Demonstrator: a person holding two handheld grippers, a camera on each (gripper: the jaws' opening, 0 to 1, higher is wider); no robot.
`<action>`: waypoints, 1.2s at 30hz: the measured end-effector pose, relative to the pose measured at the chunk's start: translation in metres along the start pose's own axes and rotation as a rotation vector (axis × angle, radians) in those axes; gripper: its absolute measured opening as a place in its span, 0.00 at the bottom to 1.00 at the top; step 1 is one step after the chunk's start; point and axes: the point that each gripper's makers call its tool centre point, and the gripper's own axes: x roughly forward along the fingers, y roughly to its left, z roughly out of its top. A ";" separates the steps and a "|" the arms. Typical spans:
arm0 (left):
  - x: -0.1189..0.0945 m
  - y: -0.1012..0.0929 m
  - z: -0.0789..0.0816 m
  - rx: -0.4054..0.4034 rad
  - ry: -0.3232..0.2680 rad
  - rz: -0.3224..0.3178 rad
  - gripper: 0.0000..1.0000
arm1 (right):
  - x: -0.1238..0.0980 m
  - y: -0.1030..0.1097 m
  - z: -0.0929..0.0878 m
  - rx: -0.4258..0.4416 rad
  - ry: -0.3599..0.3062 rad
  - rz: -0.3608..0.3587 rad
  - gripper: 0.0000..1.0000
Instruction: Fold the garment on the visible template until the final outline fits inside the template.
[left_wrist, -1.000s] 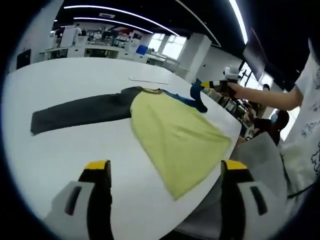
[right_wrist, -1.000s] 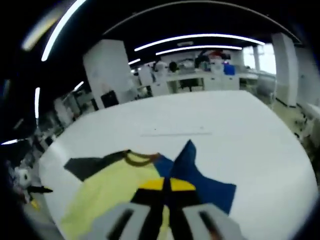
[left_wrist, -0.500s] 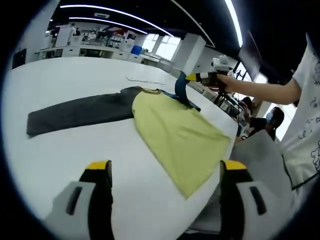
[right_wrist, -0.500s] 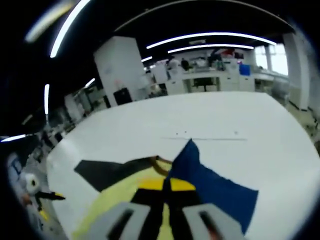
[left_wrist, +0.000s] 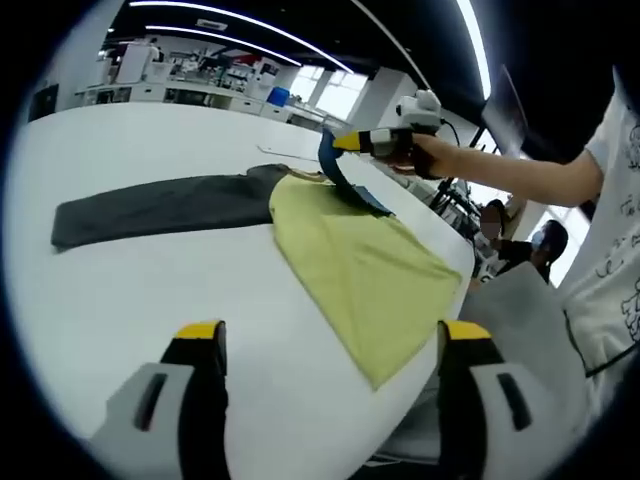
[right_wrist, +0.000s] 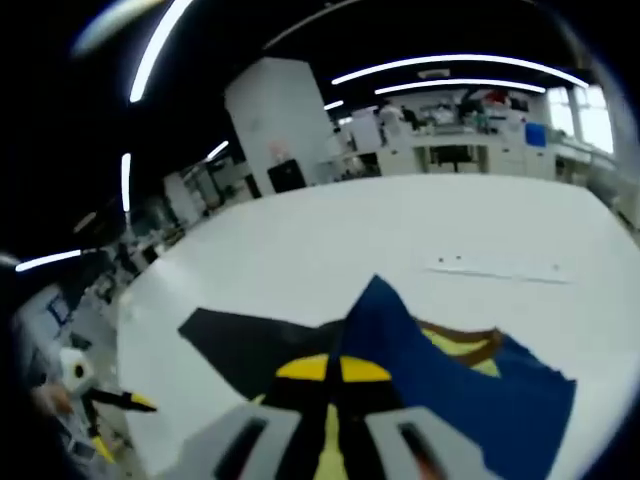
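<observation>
A garment lies on the white table (left_wrist: 120, 290): yellow body (left_wrist: 360, 265), a dark grey sleeve (left_wrist: 150, 208) stretched out to the left, and a blue sleeve (left_wrist: 340, 178). My right gripper (left_wrist: 338, 143), held by a person's hand, is shut on the blue sleeve and lifts it over the collar. In the right gripper view its jaws (right_wrist: 333, 369) are pinched together on the blue sleeve (right_wrist: 440, 370), with the brown collar (right_wrist: 468, 346) and the grey sleeve (right_wrist: 240, 340) below. My left gripper (left_wrist: 325, 340) stands open near the table's front edge, nothing between its fingers.
A thin pale strip (right_wrist: 500, 268) lies on the table beyond the garment. A person in a white shirt (left_wrist: 615, 250) stands at the right past the table edge. Desks and equipment line the far background.
My right gripper has carried the blue sleeve up and leftward, from the table's right edge to above the collar. The left gripper has stayed put and open.
</observation>
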 end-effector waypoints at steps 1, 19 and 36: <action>0.000 0.000 -0.001 -0.004 -0.001 0.001 0.84 | 0.006 0.004 -0.006 0.002 0.019 0.010 0.00; 0.004 0.004 -0.009 -0.049 -0.001 0.017 0.83 | 0.059 0.008 -0.049 -0.013 0.149 0.008 0.00; 0.008 0.004 -0.013 -0.071 -0.003 0.014 0.83 | 0.066 0.013 -0.066 -0.089 0.192 0.022 0.02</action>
